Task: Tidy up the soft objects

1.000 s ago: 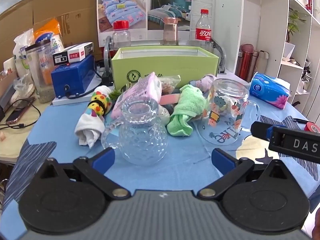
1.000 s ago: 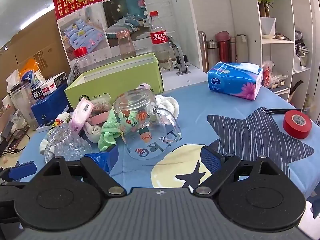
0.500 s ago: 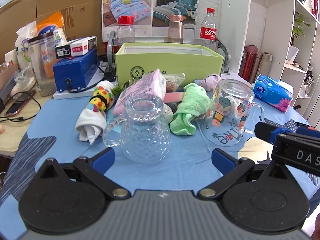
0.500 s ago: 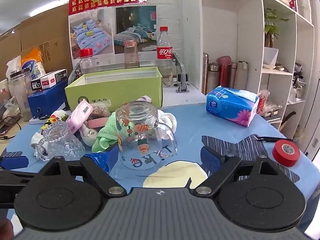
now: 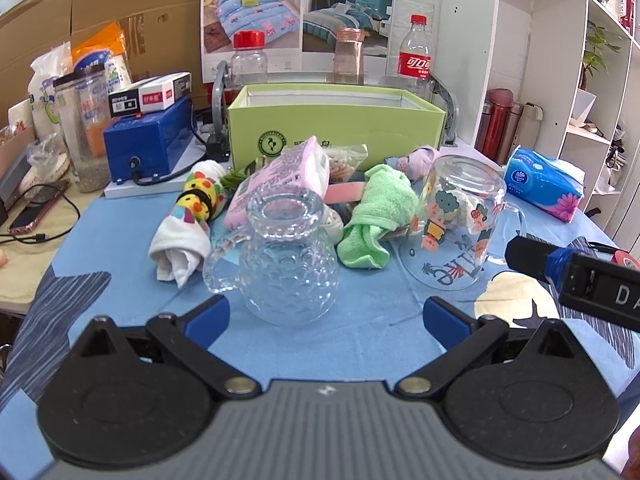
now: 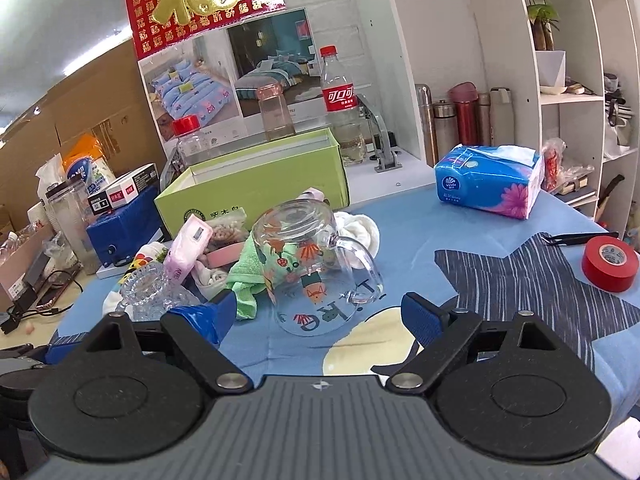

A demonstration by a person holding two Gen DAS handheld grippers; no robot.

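Observation:
A pile of soft things lies in front of the open green box (image 5: 336, 128): a green towel (image 5: 376, 216), a white rolled cloth with a colourful print (image 5: 186, 228), a pink packet (image 5: 280, 176) and a lilac cloth (image 5: 416, 158). The green towel (image 6: 248, 268) and green box (image 6: 256, 184) also show in the right wrist view. My left gripper (image 5: 326, 316) is open and empty, just short of an upturned clear glass mug (image 5: 286, 264). My right gripper (image 6: 316, 312) is open and empty, in front of an upturned printed glass mug (image 6: 312, 264).
A blue tissue pack (image 6: 492, 180) lies at the right and a red tape roll (image 6: 610, 258) at the far right. A blue device (image 5: 148, 140), jars and bottles stand behind and to the left. White shelves (image 6: 560, 60) rise on the right. The blue cloth (image 5: 360, 320) covers the table.
Both views have shifted a little: the left gripper has edged closer to the clear mug, and the right gripper has tilted and moved slightly. No object has moved.

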